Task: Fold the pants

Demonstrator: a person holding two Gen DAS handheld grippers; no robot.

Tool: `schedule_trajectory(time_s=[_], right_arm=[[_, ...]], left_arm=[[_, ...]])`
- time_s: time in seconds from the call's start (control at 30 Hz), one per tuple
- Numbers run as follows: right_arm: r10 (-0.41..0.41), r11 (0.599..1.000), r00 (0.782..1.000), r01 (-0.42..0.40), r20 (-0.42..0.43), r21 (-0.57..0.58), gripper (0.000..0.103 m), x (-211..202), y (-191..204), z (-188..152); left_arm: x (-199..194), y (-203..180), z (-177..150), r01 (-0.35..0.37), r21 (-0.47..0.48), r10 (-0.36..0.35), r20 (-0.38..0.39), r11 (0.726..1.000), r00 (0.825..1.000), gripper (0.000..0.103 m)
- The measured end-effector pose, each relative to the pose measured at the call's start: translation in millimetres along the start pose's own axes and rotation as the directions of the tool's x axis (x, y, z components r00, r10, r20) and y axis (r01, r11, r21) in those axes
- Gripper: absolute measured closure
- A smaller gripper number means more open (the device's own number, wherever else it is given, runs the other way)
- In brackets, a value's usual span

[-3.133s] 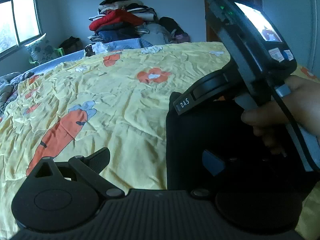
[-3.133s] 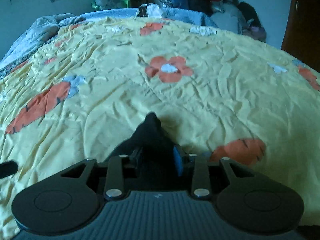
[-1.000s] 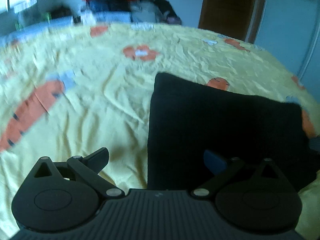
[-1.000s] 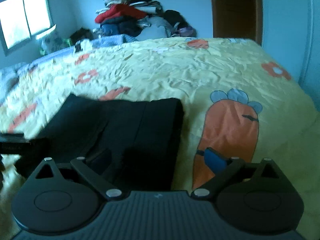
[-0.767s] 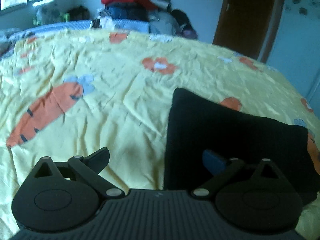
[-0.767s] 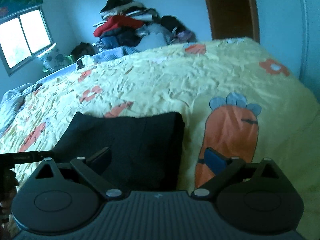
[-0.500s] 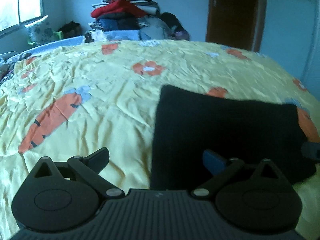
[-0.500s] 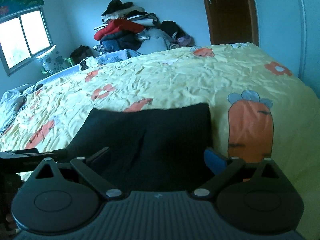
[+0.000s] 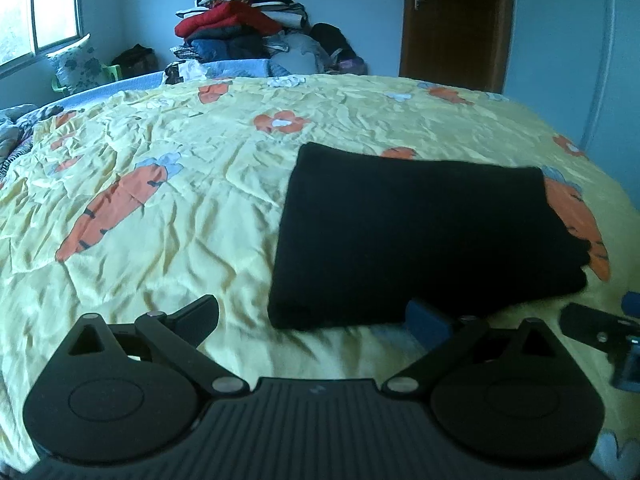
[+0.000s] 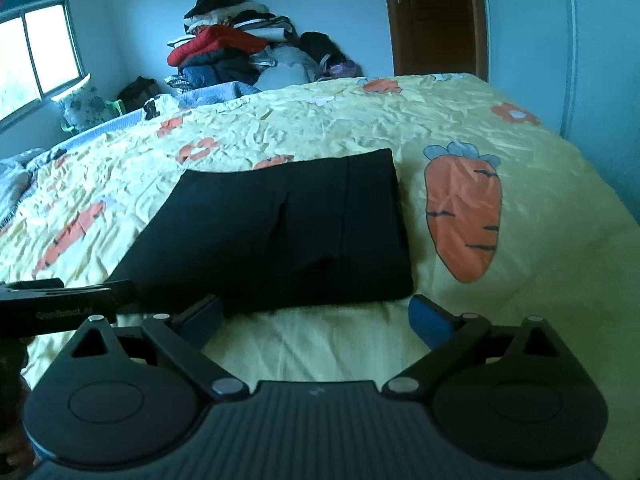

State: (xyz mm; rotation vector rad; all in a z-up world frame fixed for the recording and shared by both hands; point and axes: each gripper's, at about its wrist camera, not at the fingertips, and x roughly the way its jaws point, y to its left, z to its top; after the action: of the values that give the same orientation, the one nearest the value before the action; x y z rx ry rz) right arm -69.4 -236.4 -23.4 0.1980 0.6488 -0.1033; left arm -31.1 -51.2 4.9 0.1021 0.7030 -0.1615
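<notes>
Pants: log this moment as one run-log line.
pants: folded, flat on bedspread | left tongs: open, empty, near edge | right tongs: open, empty, near edge | contact: none

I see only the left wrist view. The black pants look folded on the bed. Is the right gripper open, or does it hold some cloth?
Observer: The right gripper is open and holds nothing; the pants lie just ahead of it.
Operator: Is the top layer flat? In my view it is only black.
Observer: Mostly flat. A seam with a short slit runs down the middle of the top layer.
</notes>
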Motion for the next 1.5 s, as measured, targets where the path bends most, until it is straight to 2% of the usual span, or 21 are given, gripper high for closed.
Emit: schedule_trajectory(time_s=[0.27,0.77,1.0,1.1,1.5], right_arm=[[0.002,1.000,1.000,-0.001,0.006,-0.017,0.003,-14.3,9.1,-20.4],[0.016,0.999,1.000,-0.016,0.006,-0.034,0.003,-14.7,15.8,-25.8],[0.017,0.998,0.999,-0.015,0.042,-0.056,0.003,14.1,17.5,-29.5],[0.008,0.999,1.000,-0.008,0.012,-0.040,0.003,27.9,17.2,-35.4],[0.013,0.999,1.000,-0.013,0.015,-0.044,0.003,30.5,15.6,-38.3]], left_arm=[[-15.8,-7.9,-21.4,-0.003,0.036,0.004,-0.006,0.999,1.000,0.002],[-12.2,-6.7,-26.0,-0.028,0.025,0.028,-0.001,0.999,1.000,0.002],[7.8,-3.7,-36.1,-0.035,0.009,0.035,0.011,0.999,0.999,0.002],[14.6,-1.5,-39.8,-0.035,0.002,0.035,-0.001,0.999,0.999,0.001],[19.6,2.4,-44.3,-0.031,-0.016,0.031,-0.005,0.999,1.000,0.000]])
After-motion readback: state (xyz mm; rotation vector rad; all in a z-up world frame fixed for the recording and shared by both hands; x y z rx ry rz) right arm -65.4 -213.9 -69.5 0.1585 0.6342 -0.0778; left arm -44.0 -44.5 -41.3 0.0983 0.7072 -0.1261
